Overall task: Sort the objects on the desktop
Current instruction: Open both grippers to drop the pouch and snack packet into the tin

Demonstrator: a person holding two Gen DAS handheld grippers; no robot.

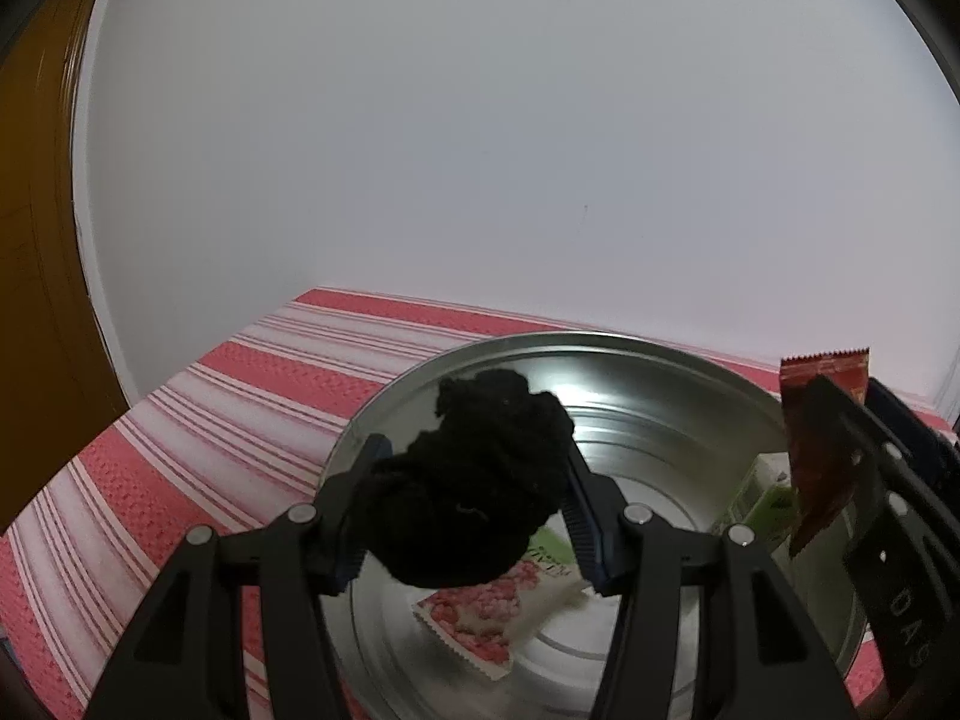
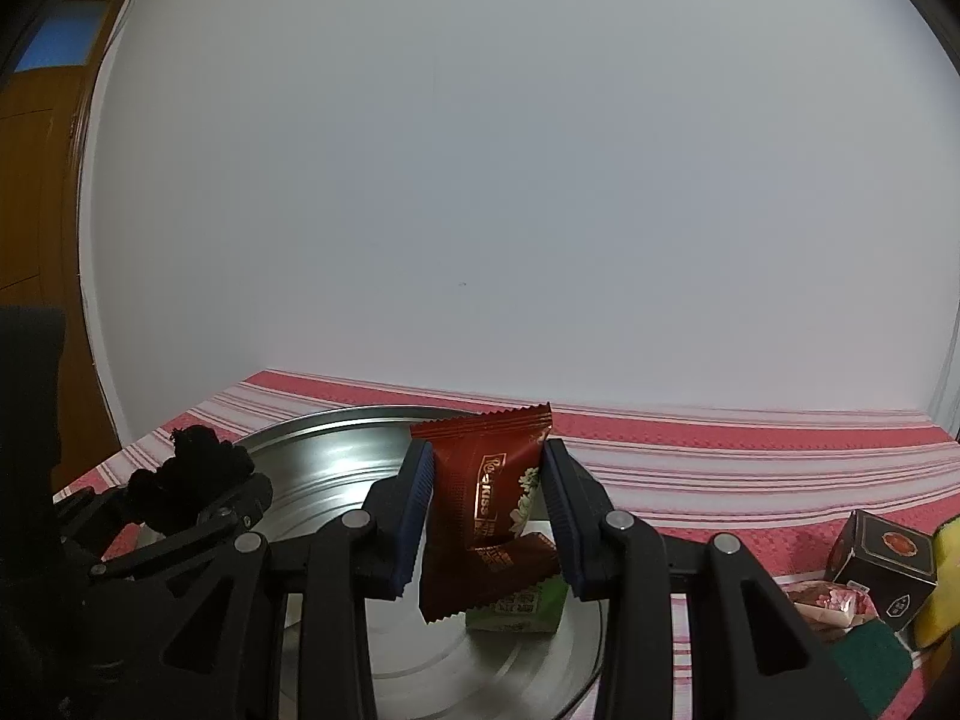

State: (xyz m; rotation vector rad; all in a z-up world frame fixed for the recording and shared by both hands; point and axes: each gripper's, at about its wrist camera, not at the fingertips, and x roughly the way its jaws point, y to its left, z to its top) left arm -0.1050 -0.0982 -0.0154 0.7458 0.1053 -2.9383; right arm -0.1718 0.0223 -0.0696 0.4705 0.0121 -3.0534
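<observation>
1. My left hand-held gripper (image 1: 474, 501) is clamped on a black fuzzy bundle (image 1: 480, 480), which bulges up and out between the two blue-padded fingers (image 1: 579, 510).
2. That bundle hangs above the near-left part of a round metal tray (image 1: 654, 414), clear of the tray floor as far as I can tell.
3. My right hand-held gripper (image 2: 487, 516) is closed on a dark red snack packet (image 2: 480, 498), held upright with its serrated top edge sticking up past the fingertips.
4. From the left wrist view, that red packet (image 1: 822, 420) and the right hand-held gripper (image 1: 864, 468) sit over the tray's right side.
5. From the right wrist view, the left hand-held gripper (image 2: 198, 492) and its black bundle (image 2: 192, 474) are over the tray's (image 2: 336, 462) left rim.
6. Inside the tray lie a pink-and-white floral packet (image 1: 498, 612), near my left fingers, and a green packet (image 2: 522, 603) just below the red one.
7. The tray rests on a worktop covered with a red-and-white striped cloth (image 2: 750, 456).
8. To the right of the tray, on the cloth, I see a small black box (image 2: 882, 558), another pink packet (image 2: 831, 600), and a yellow-and-green sponge (image 2: 924, 612) at the frame edge.
9. A plain white wall (image 2: 510, 180) stands behind the worktop.
</observation>
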